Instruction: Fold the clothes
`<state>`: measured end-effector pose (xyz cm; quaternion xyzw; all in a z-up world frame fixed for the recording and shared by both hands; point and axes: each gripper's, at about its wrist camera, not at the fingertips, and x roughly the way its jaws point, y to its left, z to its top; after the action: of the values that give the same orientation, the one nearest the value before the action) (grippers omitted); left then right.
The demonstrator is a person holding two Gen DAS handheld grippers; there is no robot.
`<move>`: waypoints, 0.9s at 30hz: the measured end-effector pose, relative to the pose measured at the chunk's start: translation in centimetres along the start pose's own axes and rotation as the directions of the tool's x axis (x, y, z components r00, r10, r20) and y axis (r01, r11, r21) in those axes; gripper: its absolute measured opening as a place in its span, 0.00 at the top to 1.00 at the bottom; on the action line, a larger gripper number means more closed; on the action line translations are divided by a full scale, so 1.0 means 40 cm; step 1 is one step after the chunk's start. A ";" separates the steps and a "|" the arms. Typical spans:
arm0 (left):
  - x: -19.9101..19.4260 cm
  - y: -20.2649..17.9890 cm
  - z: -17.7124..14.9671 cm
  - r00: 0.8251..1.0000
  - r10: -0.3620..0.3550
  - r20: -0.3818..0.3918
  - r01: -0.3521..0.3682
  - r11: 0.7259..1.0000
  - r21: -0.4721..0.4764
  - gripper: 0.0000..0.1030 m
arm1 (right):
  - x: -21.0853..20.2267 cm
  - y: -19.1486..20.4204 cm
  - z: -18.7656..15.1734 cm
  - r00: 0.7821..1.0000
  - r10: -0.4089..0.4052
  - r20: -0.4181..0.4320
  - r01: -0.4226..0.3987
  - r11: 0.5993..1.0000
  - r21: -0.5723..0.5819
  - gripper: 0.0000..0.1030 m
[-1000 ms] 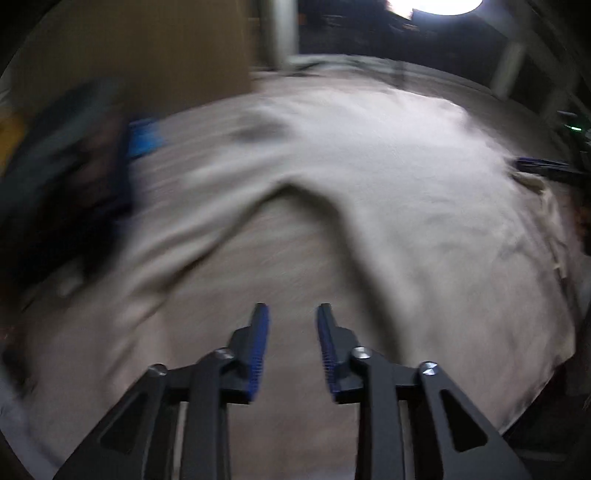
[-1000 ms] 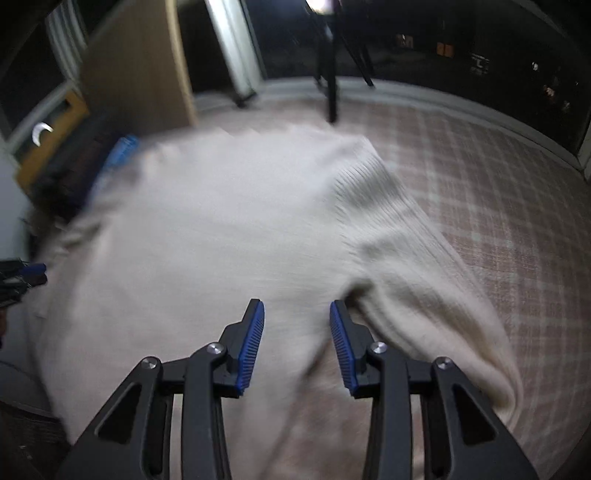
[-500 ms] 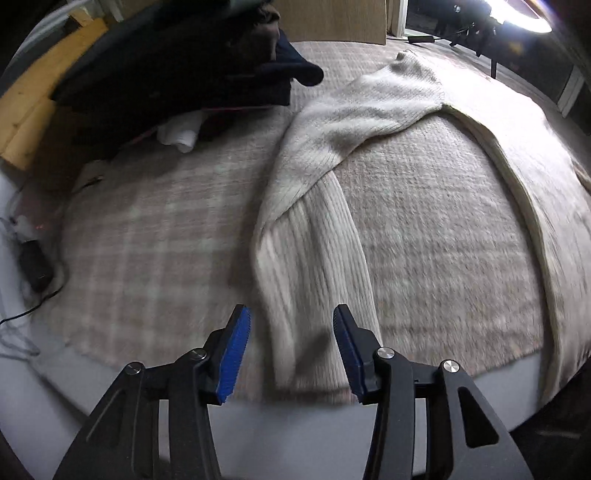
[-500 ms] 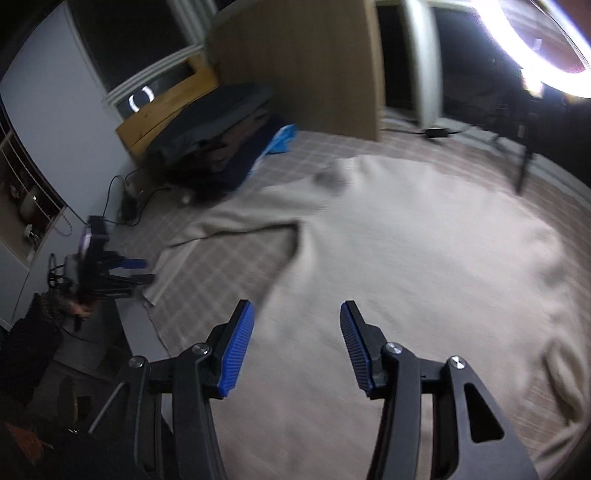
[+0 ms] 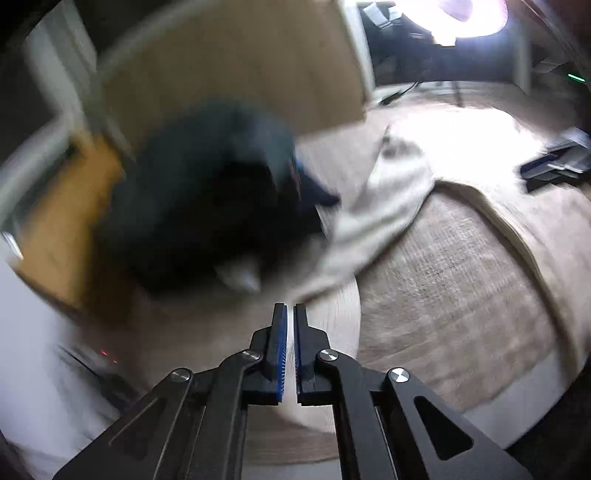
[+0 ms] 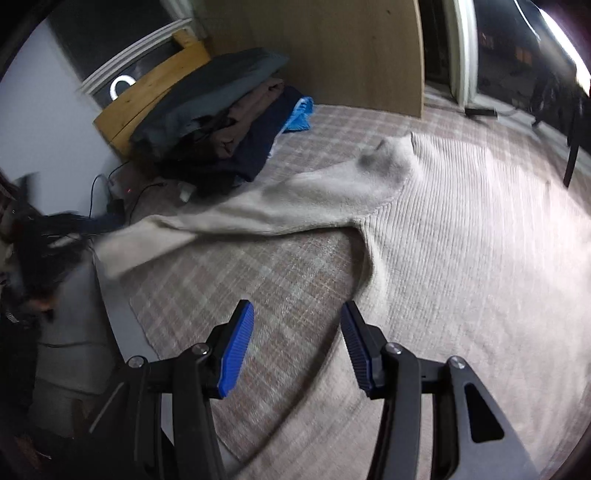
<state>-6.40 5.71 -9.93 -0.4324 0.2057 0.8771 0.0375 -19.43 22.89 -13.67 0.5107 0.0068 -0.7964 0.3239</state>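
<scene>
A: Left wrist view first. What's hard to read?
B: Most of it's smeared by blur. The dark clothes pile [image 5: 207, 206] at left is a blob w/ no edges. A white scrap [image 5: 240, 277] sits at its foot, can't tell what it is. Light [image 5: 469, 14] at top blows out the far end.
A: Left gripper [image 5: 290, 314]?
B: Jaws have just been closing, now only a sliver apart, pinching the cream sweater's sleeve [image 5: 332, 332]. The cuff end is hidden under the black fingers.
A: Around it?
B: Checked blanket [image 5: 443, 288] under everything, wood board [image 5: 236, 74] behind the pile, right gripper's tip at far right, blurry.
A: Right wrist view?
B: Sharper. Left gripper is a dark smear at the left edge where the sleeve [image 6: 155, 236] ends. Sweater [image 6: 461, 229] lies flat on the blanket [image 6: 258, 288], body at right, cut by the frame edge, sleeve stretched out to the left.
A: Right gripper [image 6: 297, 317]?
B: Fingers fairly wide, nothing btwn them, over bare blanket just beside the sweater's side edge.
A: Textures?
B: Sweater's ribbed knit, fuzzy on the sleeve; blanket is plaid, pinkish-grey. Folded clothes pile [image 6: 218, 122] by the wood board [image 6: 332, 48], blue cloth [image 6: 299, 114] poking out, cables [image 6: 118, 192] near the wall.
</scene>
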 end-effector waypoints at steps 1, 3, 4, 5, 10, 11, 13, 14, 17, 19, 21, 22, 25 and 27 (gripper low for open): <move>-0.030 -0.009 -0.008 1.000 -0.022 0.010 0.022 0.998 0.053 0.83 | 0.015 -0.004 0.005 1.000 0.002 -0.010 -0.001 1.000 0.014 0.53; -0.049 -0.042 -0.043 0.995 -0.096 -0.033 0.100 0.983 0.152 0.49 | 0.045 -0.003 0.019 1.000 -0.008 -0.024 0.009 1.000 0.022 0.53; -0.043 -0.062 -0.068 0.988 -0.133 -0.074 0.145 0.970 0.194 0.50 | 0.061 -0.001 0.026 0.999 -0.013 -0.030 0.014 1.000 0.024 0.53; -0.028 -0.073 -0.093 0.984 -0.138 -0.109 0.160 0.962 0.222 0.50 | 0.079 0.009 0.037 0.999 -0.013 -0.030 0.014 1.000 0.006 0.53; 0.111 0.024 -0.148 0.976 -0.076 -0.206 0.090 0.994 0.062 0.52 | 0.192 0.134 0.095 0.997 0.050 -0.063 -0.060 0.985 -0.160 0.53; 0.135 0.054 -0.153 0.974 -0.089 -0.210 0.095 0.995 0.018 0.52 | 0.219 0.172 0.105 0.995 0.060 -0.078 -0.076 0.975 -0.210 0.53; 0.180 0.093 -0.160 0.971 -0.122 -0.205 0.115 0.992 -0.046 0.52 | 0.275 0.253 0.118 0.993 0.059 -0.105 -0.090 0.943 -0.319 0.53; 0.194 0.100 -0.162 0.970 -0.128 -0.206 0.118 0.991 -0.062 0.52 | 0.301 0.289 0.124 0.992 0.049 -0.114 -0.088 0.926 -0.368 0.53; 0.236 0.109 -0.168 0.963 -0.173 -0.208 0.156 0.983 -0.096 0.52 | 0.359 0.362 0.138 0.991 0.021 -0.133 -0.085 0.868 -0.490 0.53; 0.253 0.110 -0.169 0.957 -0.210 -0.201 0.190 0.975 -0.112 0.52 | 0.394 0.393 0.147 0.989 -0.008 -0.145 -0.075 0.828 -0.556 0.53; 0.269 0.106 -0.170 0.953 -0.223 -0.203 0.204 0.973 -0.112 0.53 | 0.426 0.402 0.149 0.986 -0.051 -0.161 -0.056 0.802 -0.595 0.53; 0.280 0.106 -0.173 0.949 -0.238 -0.206 0.218 0.969 -0.117 0.55 | 0.442 0.401 0.151 0.982 -0.061 -0.178 -0.059 0.797 -0.601 0.54; 0.290 0.117 -0.177 0.935 -0.306 -0.180 0.279 0.947 -0.159 0.82 | 0.469 0.396 0.152 0.973 -0.059 -0.225 -0.091 0.793 -0.602 0.87; 0.294 0.130 -0.175 0.932 -0.317 -0.173 0.287 0.941 -0.178 0.89 | 0.470 0.392 0.158 0.973 -0.050 -0.227 -0.096 0.803 -0.589 0.93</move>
<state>-9.81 -3.11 -21.12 -0.5463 0.0731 0.8259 0.1190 -21.40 -1.23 -21.01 0.4721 0.2878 -0.6850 0.4744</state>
